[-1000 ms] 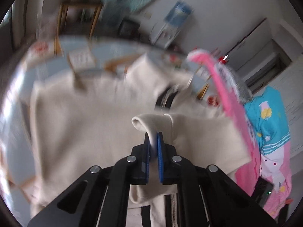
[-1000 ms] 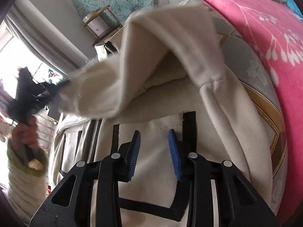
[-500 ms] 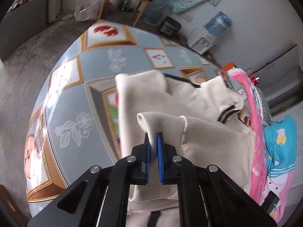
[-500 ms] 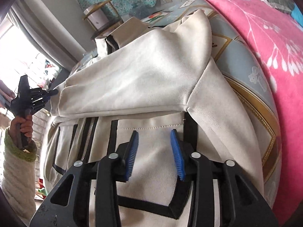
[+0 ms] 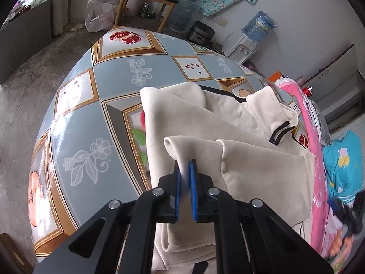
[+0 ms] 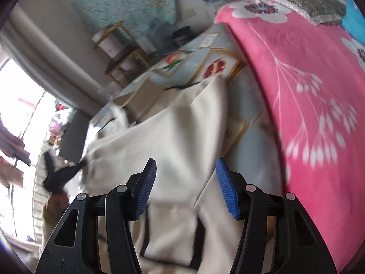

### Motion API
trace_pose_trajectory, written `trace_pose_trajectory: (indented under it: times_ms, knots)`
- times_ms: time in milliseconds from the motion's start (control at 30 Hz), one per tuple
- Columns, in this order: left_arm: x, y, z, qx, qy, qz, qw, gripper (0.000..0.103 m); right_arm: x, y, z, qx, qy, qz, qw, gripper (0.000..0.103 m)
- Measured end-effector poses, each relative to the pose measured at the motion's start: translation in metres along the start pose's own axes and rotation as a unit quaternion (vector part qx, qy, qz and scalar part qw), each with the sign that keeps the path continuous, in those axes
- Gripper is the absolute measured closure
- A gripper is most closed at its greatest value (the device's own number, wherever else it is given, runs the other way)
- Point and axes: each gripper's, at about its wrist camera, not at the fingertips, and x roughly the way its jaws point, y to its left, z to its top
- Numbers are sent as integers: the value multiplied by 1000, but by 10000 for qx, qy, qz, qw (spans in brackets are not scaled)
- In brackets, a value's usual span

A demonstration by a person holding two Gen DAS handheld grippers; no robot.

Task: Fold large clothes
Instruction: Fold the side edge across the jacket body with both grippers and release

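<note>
A cream jacket [image 5: 255,159] with black trim lies on a patterned tablecloth [image 5: 95,118]. One sleeve is folded across its body. My left gripper [image 5: 184,169] is shut on the cuff of that sleeve [image 5: 180,146], low over the jacket. In the right wrist view the same jacket [image 6: 173,141] spreads below my right gripper [image 6: 186,171]. Its jaws are opening, with nothing between them, and it hangs above the cloth. The left gripper [image 6: 61,173] shows far left in that view, blurred, held by a hand.
A pink flowered blanket [image 6: 308,86] covers the table's right side, next to the jacket. A blue printed cloth [image 5: 344,162] lies beyond it. A wooden chair [image 5: 146,2], a plastic bag and a water dispenser [image 5: 248,43] stand past the table's far edge.
The left gripper carried the sleeve cuff across and down onto the jacket's body, then stayed still. The right gripper widened its jaws and rose away from the jacket.
</note>
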Motion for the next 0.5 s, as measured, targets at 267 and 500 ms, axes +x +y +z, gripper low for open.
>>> trace_pose_trajectory:
  times_ms: [267,500]
  knots:
    - [1,-3,-3,167,-93,125,9997,95,83,-27,57,338,92,-739,9967,95]
    - [-17,-16,0,569,-546,125,9968,96,56,-3,53,-272,-913,-839,9919,100]
